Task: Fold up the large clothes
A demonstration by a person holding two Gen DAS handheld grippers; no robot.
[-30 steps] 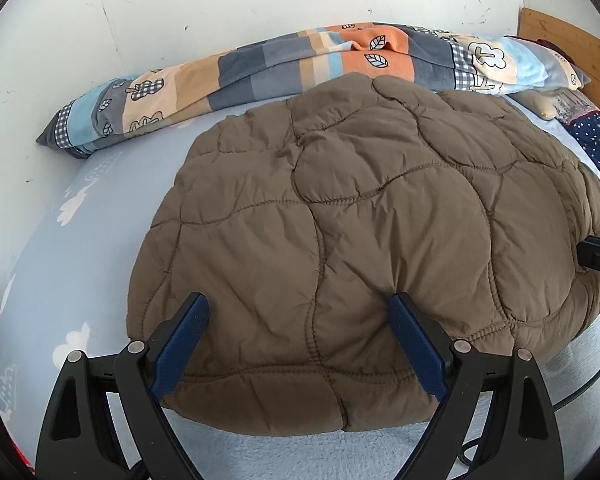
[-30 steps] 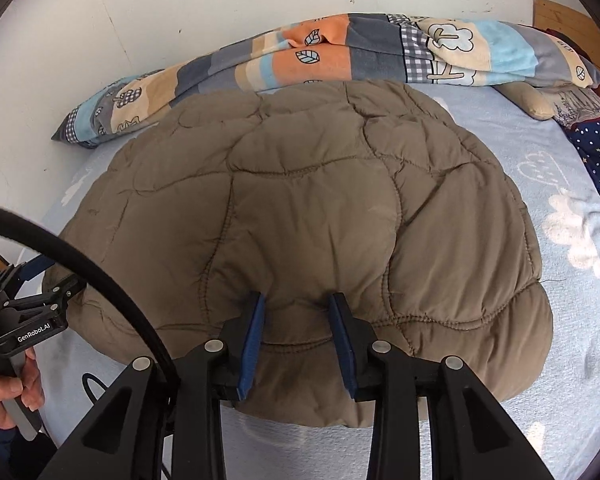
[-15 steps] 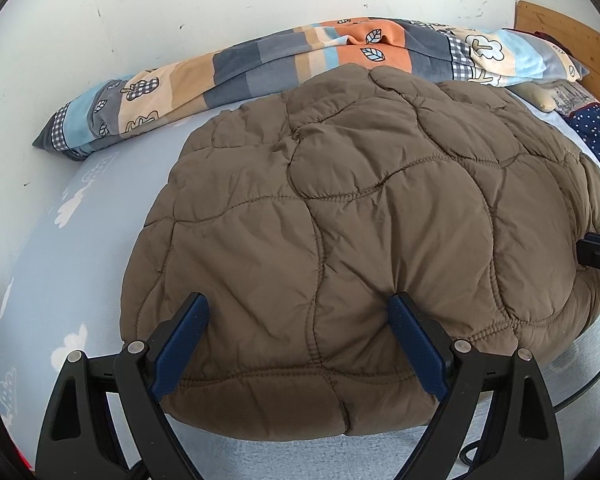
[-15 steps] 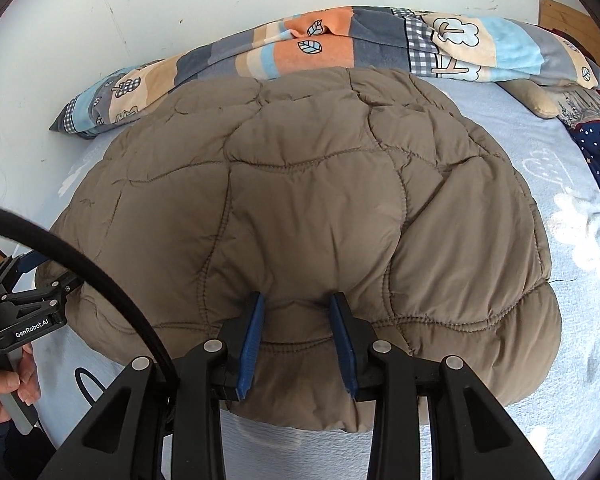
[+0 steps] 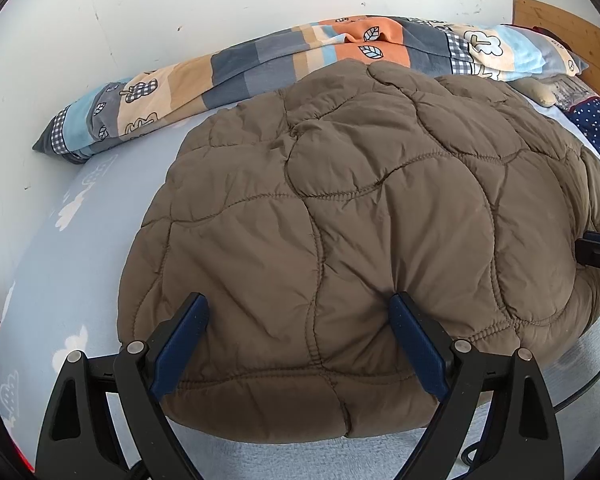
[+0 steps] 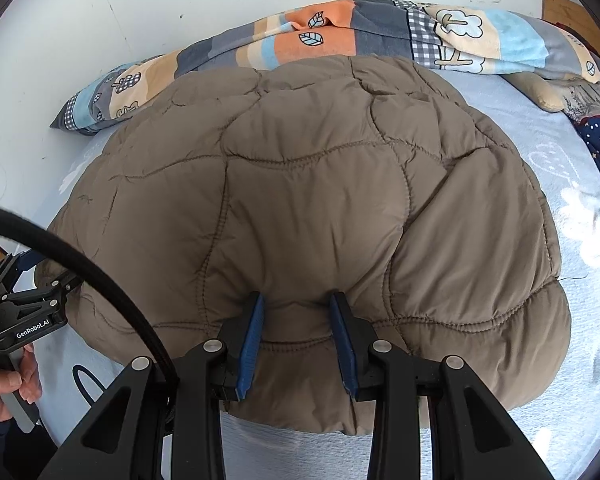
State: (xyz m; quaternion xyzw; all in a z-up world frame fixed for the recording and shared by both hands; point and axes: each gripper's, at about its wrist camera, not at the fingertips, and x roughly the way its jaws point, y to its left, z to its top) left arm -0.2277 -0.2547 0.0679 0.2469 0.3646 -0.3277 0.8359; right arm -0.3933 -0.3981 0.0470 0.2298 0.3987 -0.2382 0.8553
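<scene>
A brown quilted jacket lies spread on the light blue bed sheet. In the left wrist view my left gripper stands wide open, and its blue pads straddle the jacket's near hem on the left side. The right wrist view shows the same jacket with my right gripper shut on a pinch of its near hem, creases fanning out from the pads. At that view's left edge, the left gripper reaches the jacket's left corner, with a person's hand on its handle.
A rolled patchwork blanket lies along the white wall behind the jacket. A star-print pillow and a wooden headboard are at the far right. A black cable arcs across the lower left of the right wrist view.
The jacket's far part has bunched up and slid toward the patchwork blanket, whose lower edge it now overlaps. Both grippers sit at the same spots on the near hem.
</scene>
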